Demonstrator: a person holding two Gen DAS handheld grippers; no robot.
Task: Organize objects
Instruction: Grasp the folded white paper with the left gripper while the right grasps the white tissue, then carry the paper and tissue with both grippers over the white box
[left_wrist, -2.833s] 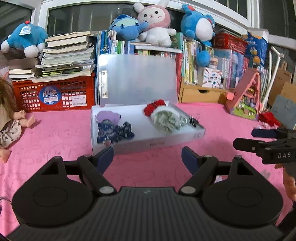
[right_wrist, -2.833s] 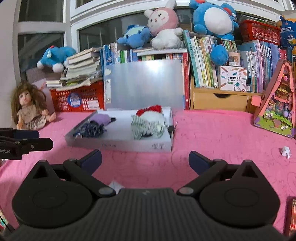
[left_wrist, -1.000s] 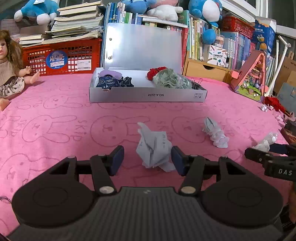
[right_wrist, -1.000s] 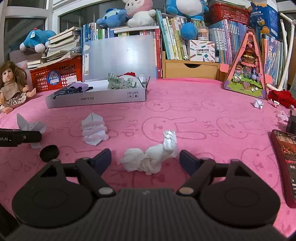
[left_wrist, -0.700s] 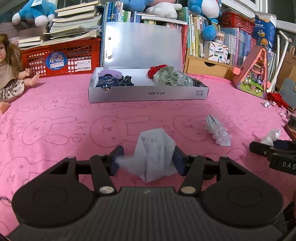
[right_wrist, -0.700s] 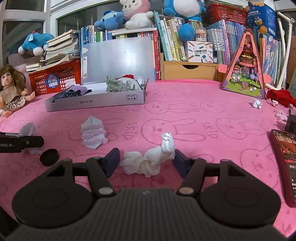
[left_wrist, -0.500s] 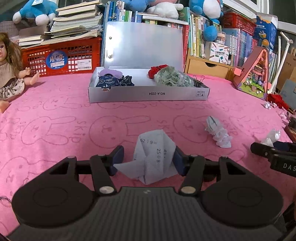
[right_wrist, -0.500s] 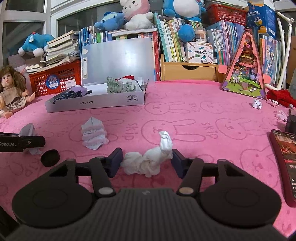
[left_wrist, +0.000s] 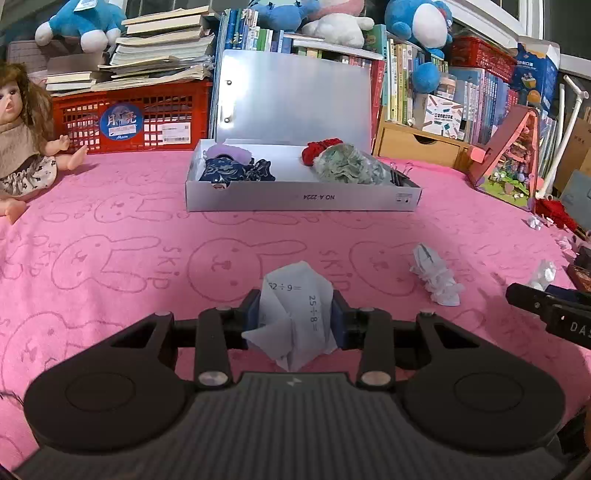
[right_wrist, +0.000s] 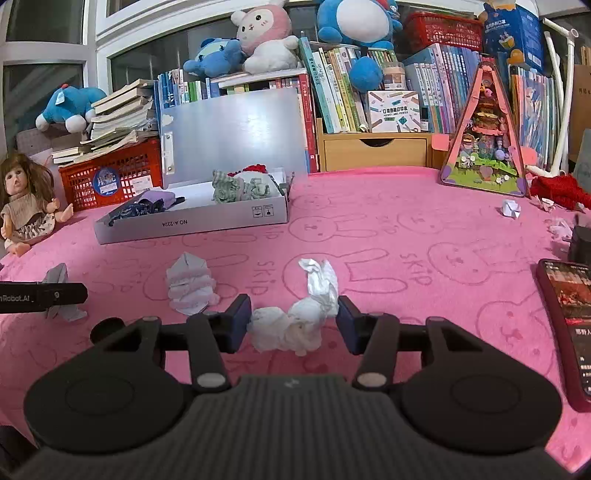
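A crumpled sheet of paper (left_wrist: 291, 295) printed with sums sits between the blue pads of my left gripper (left_wrist: 295, 319). Its jaws are closing and both pads press into the sheet, just above the pink cloth (left_wrist: 110, 295). My right gripper (right_wrist: 293, 323) is closing too, around a white tissue wad (right_wrist: 306, 317) that touches both pads. Another crumpled paper (right_wrist: 190, 284) lies loose between the two grippers, also visible from the left wrist as a paper wad (left_wrist: 436, 278). Farther back stands the open white box (left_wrist: 303, 197) holding cloth items.
A doll (left_wrist: 22, 147) and a red crate (left_wrist: 129, 118) stand at the back left, books and plush toys behind. A pink toy house (right_wrist: 484, 147) is at the back right, a phone (right_wrist: 565, 325) at the right edge, a small paper wad (right_wrist: 511, 208) beyond it.
Both grippers came down from facing the box to the cloth. Over the last second both pairs of jaws narrowed, the left squeezing the printed paper, the right coming in onto the tissue wad.
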